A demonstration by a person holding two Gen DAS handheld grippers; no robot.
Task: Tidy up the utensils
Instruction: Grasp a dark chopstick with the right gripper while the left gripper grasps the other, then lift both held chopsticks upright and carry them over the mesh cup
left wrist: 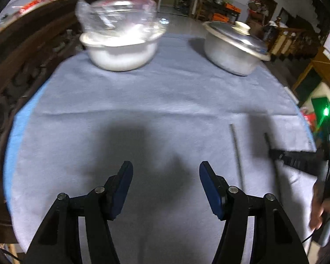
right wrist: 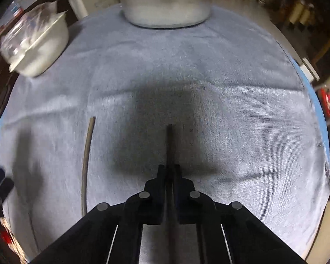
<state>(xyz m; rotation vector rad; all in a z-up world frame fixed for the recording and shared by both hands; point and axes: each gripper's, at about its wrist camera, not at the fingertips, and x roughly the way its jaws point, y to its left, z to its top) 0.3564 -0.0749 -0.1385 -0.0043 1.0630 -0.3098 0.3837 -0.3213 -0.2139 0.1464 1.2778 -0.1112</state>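
1. Surface: a grey cloth covers the table. Cluttered shelves and furniture stand behind it. Both views show motion blur.
2. Right gripper: the jaws are closed on 1 dark stick, probably a chopstick. The stick runs forward from between the fingers, and its far end lies close over the cloth.
3. Left gripper: the jaws stand apart with nothing between them, over bare cloth.
4. Second stick: it lies loose on the cloth, left of the held one and apart from it, running about the same way.
5. Vessels: a lidded pot and a bowl holding a clear plastic bag stand at the far edge, well apart from both grippers.
6. Risk, slip: the stick is thin and hard. The hold is taken along its length, so it may slide or pivot out when lifted.
7. Risk, drag: if the far end stays low, it may catch the cloth and wrinkle it, shifting the loose stick.
8. Risk, collision: the 2 grippers work near each other. A left reach for the loose stick may cross the right gripper's path.
9. Risk, destination: the place for the sticks is not evident; the pot lid is on.
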